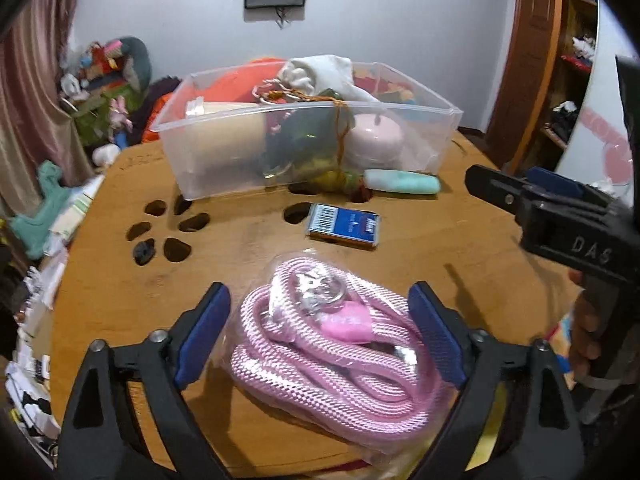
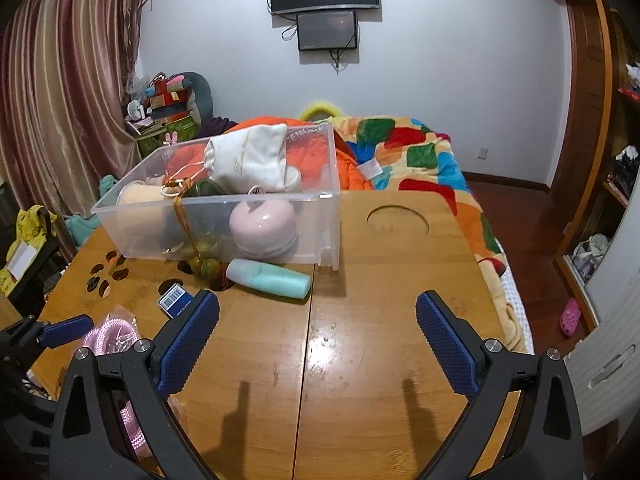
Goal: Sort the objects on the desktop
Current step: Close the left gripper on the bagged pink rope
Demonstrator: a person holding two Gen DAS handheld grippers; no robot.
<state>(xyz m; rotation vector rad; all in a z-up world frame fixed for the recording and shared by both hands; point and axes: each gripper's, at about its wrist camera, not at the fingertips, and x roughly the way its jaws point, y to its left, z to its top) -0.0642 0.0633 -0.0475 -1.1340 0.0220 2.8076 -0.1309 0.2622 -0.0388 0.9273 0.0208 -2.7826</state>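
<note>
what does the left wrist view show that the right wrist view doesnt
Only the left wrist view shows the whole bagged pink rope lying between the open left tongs, and the blue box's full face.

Only the right wrist view shows the round recess in the table, the patchwork blanket, and the right tongs open over bare wood.

Both show the clear bin, the teal bottle and the wooden table.
</note>
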